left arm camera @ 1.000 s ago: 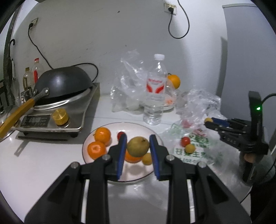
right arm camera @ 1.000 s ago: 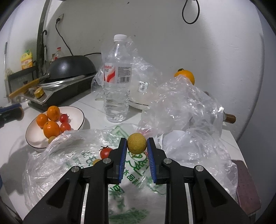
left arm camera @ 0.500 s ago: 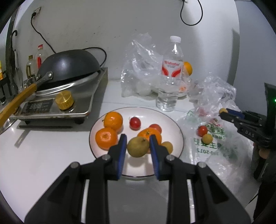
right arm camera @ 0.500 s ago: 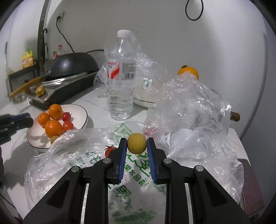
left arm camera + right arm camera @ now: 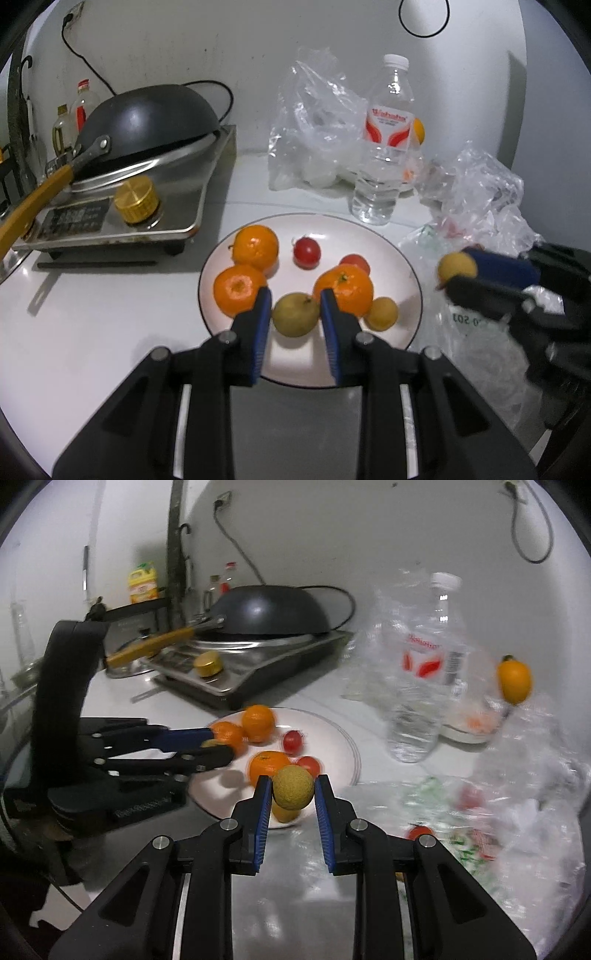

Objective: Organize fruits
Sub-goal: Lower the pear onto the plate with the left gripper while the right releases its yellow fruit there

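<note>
**Both tongs loaded, converging on plate**

Nearest, left wrist view: left tongs clamping a greenish-yellow pear, blue pads pressing both flanks. Sitting low over the near half of the white plate; touching the plate or just above it, cannot tell. Stem end pointing away from the camera, long axis roughly along the fingers. Flanking it closely: oranges to left and right, small yellow fruit on the right.

Right wrist view: right tongs gripping a round rough-skinned yellow fruit, pads closed on its sides. Hanging over the plate's near-right rim, still clear of the pile.

Key relation, judged: open plate area lying ahead-left of the right tongs, between the middle orange and the rim. Left tongs already occupying the plate's other side, so keeping the right-hand drop near the rim to avoid a clash.

Farther out: cherry tomatoes at mid-plate, more left on the printed plastic bag on the counter. Beyond: water bottle, crumpled clear bags, wok on the induction cooker, another orange at the wall.
</note>
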Demonstrator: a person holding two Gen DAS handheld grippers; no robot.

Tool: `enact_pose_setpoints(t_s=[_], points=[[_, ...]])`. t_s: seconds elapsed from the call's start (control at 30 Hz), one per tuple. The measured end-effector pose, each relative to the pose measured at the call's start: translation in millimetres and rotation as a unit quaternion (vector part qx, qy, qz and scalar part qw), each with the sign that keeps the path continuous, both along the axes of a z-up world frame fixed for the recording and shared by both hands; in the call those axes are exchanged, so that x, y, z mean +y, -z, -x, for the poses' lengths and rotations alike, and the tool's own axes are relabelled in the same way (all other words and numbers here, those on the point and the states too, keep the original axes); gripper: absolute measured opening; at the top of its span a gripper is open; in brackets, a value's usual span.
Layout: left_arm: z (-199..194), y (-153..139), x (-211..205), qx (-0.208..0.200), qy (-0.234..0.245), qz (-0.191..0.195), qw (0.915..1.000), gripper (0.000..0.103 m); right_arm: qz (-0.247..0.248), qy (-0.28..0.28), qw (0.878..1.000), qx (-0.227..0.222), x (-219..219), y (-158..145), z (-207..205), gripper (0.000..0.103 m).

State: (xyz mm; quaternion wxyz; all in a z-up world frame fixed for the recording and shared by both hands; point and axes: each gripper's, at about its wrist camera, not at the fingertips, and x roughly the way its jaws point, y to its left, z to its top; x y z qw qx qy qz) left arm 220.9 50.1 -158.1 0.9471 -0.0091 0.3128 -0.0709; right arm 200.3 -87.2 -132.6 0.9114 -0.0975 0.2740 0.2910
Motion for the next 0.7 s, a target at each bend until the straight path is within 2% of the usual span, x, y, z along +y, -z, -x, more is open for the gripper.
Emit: enact_pose_setpoints(t_s=[0.27, 0.6, 0.7], points=[[3.1, 0.2, 12.2, 0.004, -0.006, 0.013, 0.9999, 0.029, -0.008, -0.021, 0.998, 0.059, 27.2, 12.7, -17.5, 0.026], [15.5, -1.8, 34.1, -0.008, -0.010, 0.038, 0.9992, 0.029, 0.023, -0.030, 0.996, 0.077, 52.9, 21.9, -18.6, 0.026], [19.9, -1.9, 37.8, -0.013, -0.011, 0.032, 0.9993, 0.031, 0.031, -0.025, 0.996, 0.076, 58.6, 22.5, -19.3, 0.026]])
